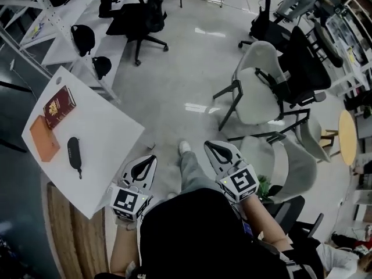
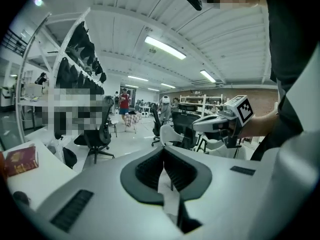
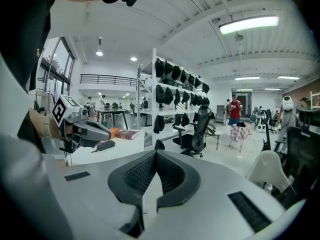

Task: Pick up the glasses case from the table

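My left tool [image 1: 152, 157] and right tool [image 1: 210, 146], both closed on nothing, are not yet at the case [image 1: 74, 153].
The case lies on the white table [image 1: 107, 127], well apart to the left of both tools, its long axis running near to far. My left tool is the nearer one. I count one case, one red book [image 1: 58, 106], one orange pad [image 1: 44, 138] and two tools.
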Tool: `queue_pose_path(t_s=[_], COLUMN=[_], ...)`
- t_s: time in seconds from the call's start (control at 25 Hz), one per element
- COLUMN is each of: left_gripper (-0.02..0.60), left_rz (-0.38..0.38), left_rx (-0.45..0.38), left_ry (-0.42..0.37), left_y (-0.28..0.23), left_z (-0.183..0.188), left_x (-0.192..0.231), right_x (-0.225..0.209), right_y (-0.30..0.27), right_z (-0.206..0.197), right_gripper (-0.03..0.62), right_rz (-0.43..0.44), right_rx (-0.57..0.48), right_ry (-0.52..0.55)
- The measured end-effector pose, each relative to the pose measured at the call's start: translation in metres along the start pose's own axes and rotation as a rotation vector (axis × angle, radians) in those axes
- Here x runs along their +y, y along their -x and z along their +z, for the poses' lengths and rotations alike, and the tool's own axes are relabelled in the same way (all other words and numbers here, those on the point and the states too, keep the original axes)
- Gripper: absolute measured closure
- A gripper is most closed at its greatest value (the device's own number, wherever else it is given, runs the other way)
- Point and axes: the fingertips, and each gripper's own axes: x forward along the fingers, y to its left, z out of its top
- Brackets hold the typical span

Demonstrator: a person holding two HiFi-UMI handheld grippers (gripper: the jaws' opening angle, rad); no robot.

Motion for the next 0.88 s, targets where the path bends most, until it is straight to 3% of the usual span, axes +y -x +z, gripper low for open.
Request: queue_pose_path(t_s=[0.48,0.68,0.88], left_gripper=[0.563,0.561,0.561], left_rz=[0.226,0.328,0.484], left_rx=[0.04,0.046,0.058], left_ry=[0.041,0.071,0.098], left_y=[-0.121,-0.132,-0.108], left_z=[0.061,0.064,0.059], left_x=[0.113,0.142,0.171], right_x=[-0.121,-0.122,-0.09], right_y=[-0.152,-0.199,-0.243], right_z=[0.056,0.071,0.09], right_gripper=[0.566,0.566,0.566], right_rz=[0.261,0.39,0.559], right_rx=[-0.008,0.004,0.01], right_ry=[0.01,0.028,0.095])
